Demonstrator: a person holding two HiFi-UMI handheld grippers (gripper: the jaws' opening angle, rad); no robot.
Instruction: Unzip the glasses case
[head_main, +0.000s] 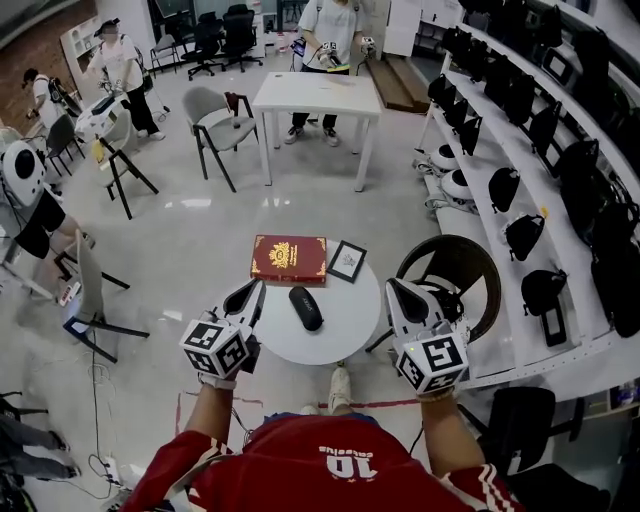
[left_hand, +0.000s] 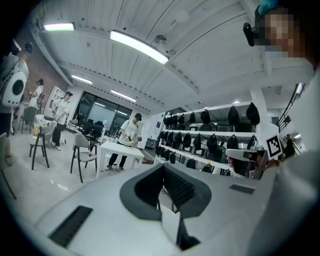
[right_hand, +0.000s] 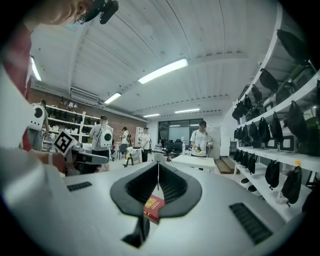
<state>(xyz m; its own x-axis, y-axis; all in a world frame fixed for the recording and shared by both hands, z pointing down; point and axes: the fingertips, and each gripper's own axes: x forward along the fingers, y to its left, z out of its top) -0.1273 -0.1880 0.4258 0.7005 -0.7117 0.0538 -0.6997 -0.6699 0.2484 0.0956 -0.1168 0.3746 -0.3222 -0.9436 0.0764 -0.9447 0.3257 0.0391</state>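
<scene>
Head view: one glasses case (head_main: 306, 307) mid round surface (head_main: 346, 322); one red book (head_main: 288, 258), one frame (head_main: 347, 260) behind. Two claws flanking, clear of case: left claw (head_main: 250, 293), right claw (head_main: 396, 292).
Left gripper view: clenched, empty.
Right gripper view: clenched, empty; red book beyond tips.

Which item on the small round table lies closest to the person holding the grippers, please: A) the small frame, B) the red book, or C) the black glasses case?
C: in the head view the black glasses case lies mid-table on the round table, nearer the person than the red book and the small frame at the far edge.
</scene>
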